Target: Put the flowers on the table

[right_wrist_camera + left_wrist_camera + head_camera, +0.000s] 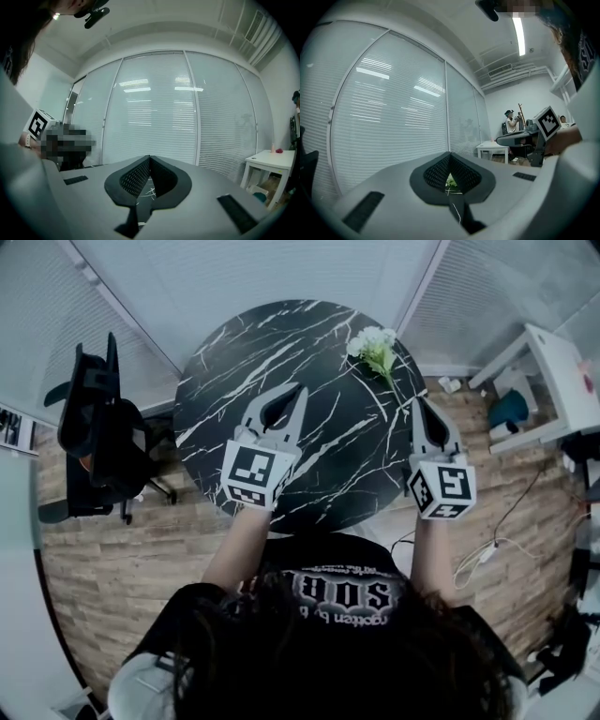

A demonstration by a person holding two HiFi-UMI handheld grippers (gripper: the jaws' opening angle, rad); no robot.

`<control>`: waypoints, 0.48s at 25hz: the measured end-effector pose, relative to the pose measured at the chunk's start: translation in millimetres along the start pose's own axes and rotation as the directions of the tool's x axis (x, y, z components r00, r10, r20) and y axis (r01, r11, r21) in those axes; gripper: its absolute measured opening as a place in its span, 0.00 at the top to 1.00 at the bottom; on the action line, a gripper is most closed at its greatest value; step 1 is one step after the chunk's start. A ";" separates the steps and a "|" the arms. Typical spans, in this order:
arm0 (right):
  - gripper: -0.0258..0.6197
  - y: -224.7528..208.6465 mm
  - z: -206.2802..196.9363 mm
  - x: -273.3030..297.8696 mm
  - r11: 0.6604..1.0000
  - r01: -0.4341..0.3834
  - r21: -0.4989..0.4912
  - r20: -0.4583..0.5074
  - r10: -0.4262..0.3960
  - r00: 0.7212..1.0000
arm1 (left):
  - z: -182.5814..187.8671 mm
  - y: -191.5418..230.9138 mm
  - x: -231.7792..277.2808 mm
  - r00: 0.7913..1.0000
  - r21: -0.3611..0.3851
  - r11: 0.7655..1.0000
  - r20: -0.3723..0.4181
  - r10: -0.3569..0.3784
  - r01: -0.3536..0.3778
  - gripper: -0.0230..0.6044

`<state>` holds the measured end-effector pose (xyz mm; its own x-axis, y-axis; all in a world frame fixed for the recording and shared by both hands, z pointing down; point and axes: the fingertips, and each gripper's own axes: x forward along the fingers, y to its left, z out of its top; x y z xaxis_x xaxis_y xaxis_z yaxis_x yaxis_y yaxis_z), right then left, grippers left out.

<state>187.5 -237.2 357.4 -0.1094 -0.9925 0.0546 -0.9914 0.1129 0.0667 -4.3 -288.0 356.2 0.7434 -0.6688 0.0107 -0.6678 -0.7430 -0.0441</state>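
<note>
Two grippers closed on nothing, flowers [373,345] lying on the table [272,343]
Head view: the flowers rest near the round black marble table's far right edge, stem end just beside the tip of the right gripper [416,401]; the left gripper [300,390] hovers over the table's middle. Left gripper view: jaw tips meet, nothing pinched, the flowers glimpsed through the gap behind the tips. Right gripper view: jaw tips together, empty
</note>
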 end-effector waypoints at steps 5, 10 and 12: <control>0.91 2.9 -1.4 0.9 1.000 -0.001 0.013 0.006 0.001 1.000 | -0.5 0.5 -0.6 1.000 0.001 1.000 0.003 0.002 -0.002 0.96; 0.91 1.1 -4.1 6.1 1.000 0.008 0.004 0.001 -0.008 1.000 | -1.2 1.7 1.9 1.000 0.000 1.000 0.003 0.004 -0.004 0.96; 0.91 0.5 -4.6 8.2 1.000 0.006 0.004 0.000 -0.006 1.000 | -0.7 2.0 3.6 1.000 0.002 1.000 0.003 0.004 -0.004 0.96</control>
<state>186.5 -245.0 362.4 -0.1033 -0.9931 0.0545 -0.9923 0.1067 0.0631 -3.0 -292.0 356.9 0.7409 -0.6716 0.0075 -0.6706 -0.7404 -0.0464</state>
